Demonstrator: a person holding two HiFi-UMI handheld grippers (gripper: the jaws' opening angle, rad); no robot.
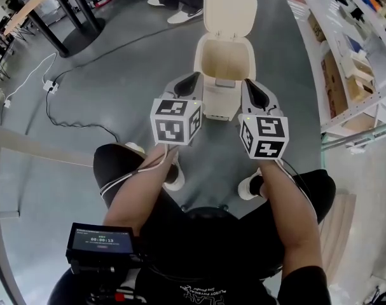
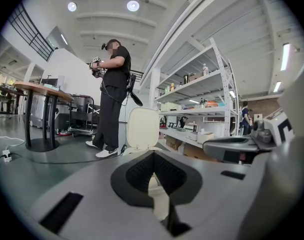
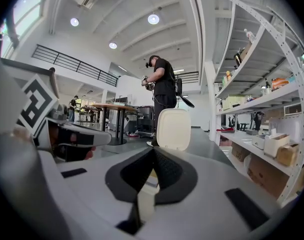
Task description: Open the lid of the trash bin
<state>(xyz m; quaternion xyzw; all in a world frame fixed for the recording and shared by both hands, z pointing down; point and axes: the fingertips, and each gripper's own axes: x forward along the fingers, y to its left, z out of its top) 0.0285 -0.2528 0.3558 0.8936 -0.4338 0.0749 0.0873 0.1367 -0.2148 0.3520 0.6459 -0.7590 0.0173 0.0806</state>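
- A small black screen point(image 1: 102, 240) sits closest, at the bottom left of the head view.
- Just above it in the frame, the holder's 2 white shoes point(image 1: 174, 178) stand on the gray floor point(image 1: 129, 62).
- The left tool point(image 1: 191, 81) is held out in the middle of the frame. Its 2 jaws are pressed together at the tips, and it holds nothing.
- The right tool point(image 1: 253, 89) is just beside it on the right. Its 2 jaws are pressed together too, with nothing in them.
- The trash bin point(image 1: 219, 103) is cream colored. It stands on the floor just past the 2 tools, in the upper middle of the frame.
- Its lid point(image 1: 229, 11) is open. It stands straight up at the back of the bin, so you can see down inside.
- A black cable point(image 1: 72, 116) runs across the floor on the left to a white plug box point(image 1: 51, 86).
- Shelves point(image 1: 345, 62) with boxes run down the right edge.
- A round desk point(image 1: 34, 5) is in the upper left corner.
- Another person point(image 2: 114, 79) in black clothes stands farther back, behind the bin.
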